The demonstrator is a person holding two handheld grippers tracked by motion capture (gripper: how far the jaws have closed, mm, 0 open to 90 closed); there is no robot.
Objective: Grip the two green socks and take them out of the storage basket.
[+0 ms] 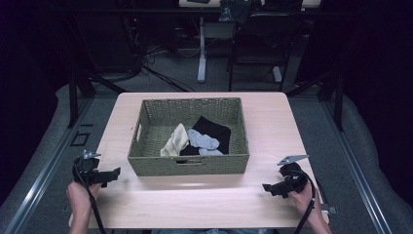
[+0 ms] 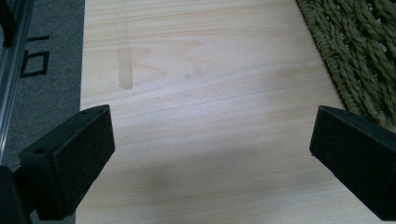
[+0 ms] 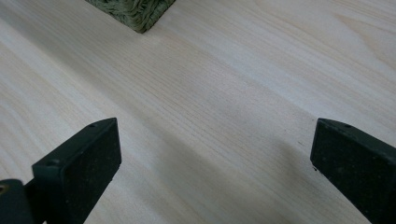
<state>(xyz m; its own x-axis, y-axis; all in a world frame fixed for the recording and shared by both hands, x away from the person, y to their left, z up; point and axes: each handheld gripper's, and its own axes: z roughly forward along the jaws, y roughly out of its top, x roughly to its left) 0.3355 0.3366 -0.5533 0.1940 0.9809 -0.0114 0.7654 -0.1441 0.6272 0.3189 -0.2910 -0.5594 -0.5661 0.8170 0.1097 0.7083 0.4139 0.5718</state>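
A pale wooden table (image 1: 204, 204) stands in a dim room; on it a woven basket (image 1: 187, 165) holds cream, grey and black socks (image 1: 202, 139); left gripper (image 1: 111, 174) and right gripper (image 1: 271, 187) rest either side, jaws wide, empty.

Basket (image 1: 146, 165): I see it woven, olive-green, upright mid-desk.
Socks (image 1: 203, 140): cream, grey and black, heaped loosely inside, right of centre.

Socks (image 1: 202, 140) in basket (image 1: 187, 165), between tools.
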